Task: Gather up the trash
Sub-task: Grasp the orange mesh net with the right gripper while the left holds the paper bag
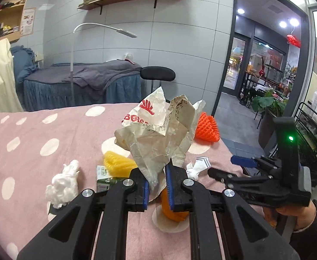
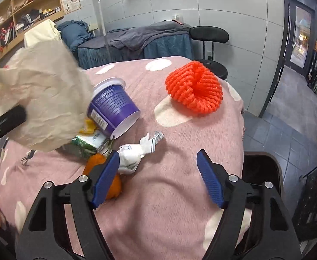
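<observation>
The round orange fruit (image 1: 173,205) sits partly hidden behind the left gripper's (image 1: 157,186) blue pads. The green-and-white drink carton (image 2: 89,143) lies half covered beneath the crumpled cream paper bag (image 2: 43,99), itself motion-blurred left of the right gripper (image 2: 158,177). Print on the purple plastic tub (image 2: 113,106) is too small to read.

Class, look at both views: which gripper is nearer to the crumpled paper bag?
Left. The left gripper is shut on the crumpled paper bag; the right gripper hangs open beside it, not touching.
</observation>
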A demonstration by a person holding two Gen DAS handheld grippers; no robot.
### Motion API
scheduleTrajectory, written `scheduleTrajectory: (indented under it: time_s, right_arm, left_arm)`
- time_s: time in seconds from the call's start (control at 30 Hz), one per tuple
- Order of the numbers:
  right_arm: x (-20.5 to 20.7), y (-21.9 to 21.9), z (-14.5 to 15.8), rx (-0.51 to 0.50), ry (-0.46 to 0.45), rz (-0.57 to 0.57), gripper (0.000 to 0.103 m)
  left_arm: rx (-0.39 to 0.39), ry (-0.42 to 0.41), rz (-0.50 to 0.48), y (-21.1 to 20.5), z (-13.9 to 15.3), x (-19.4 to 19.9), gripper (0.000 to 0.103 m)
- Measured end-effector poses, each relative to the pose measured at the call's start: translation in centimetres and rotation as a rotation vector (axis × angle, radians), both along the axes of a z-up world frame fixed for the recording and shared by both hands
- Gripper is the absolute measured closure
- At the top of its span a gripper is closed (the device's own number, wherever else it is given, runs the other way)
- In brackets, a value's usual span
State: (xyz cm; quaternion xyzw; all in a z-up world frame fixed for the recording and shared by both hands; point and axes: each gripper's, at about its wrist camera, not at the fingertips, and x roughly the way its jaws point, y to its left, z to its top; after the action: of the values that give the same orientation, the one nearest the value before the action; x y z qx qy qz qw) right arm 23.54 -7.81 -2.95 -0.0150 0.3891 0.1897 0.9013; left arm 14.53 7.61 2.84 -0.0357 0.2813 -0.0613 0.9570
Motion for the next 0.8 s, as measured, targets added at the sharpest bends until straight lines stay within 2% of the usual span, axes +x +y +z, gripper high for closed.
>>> scheduleTrajectory:
  time_s: [0.2, 0.3, 0.37, 0.4, 0.43, 0.47, 0.63, 0.8]
  right_arm:
    - [4.8, -0.8, 0.7, -0.033, -0.023, -0.081, 0.03]
    - [7.1, -1.0, 1.1, -0.054, -0.042, -0.108, 0.036]
    - [8.4, -1.0, 1.2, -0.072, -0.053, -0.125, 0.046]
    - [9.0, -0.9, 1.2, -0.079, -0.053, -0.129, 0.061]
    - [9.3, -0.8, 1.0, -0.082, -0.043, -0.123, 0.082]
    - [9.6, -0.7, 0.7, -0.079, -0.025, -0.109, 0.086]
    - [7.6, -0.8, 0.3, -0.041, -0.019, -0.077, 0.092]
    - [4.2, -3.0, 1.8, 0.025, -0.047, -0.081, 0.092]
  left_arm:
    - [-0.024, -0.004, 0.011, 0.6, 0.4, -1.1, 0.09]
    - [-0.029, -0.001, 0.006, 0.6, 0.4, -1.3, 0.09]
    - [-0.032, 0.007, 0.007, 0.5, 0.1, -1.3, 0.09]
    - [-0.036, 0.012, 0.005, 0.6, -0.1, -1.4, 0.09]
    - [-0.041, 0.017, 0.003, 0.6, -0.2, -1.4, 0.09]
    - [-0.044, 0.022, 0.002, 0.5, -0.4, -1.3, 0.09]
    - [-0.051, 0.038, -0.015, 0.1, -0.6, -1.1, 0.09]
    - [-0.052, 0.039, -0.052, -1.0, -0.7, -1.2, 0.09]
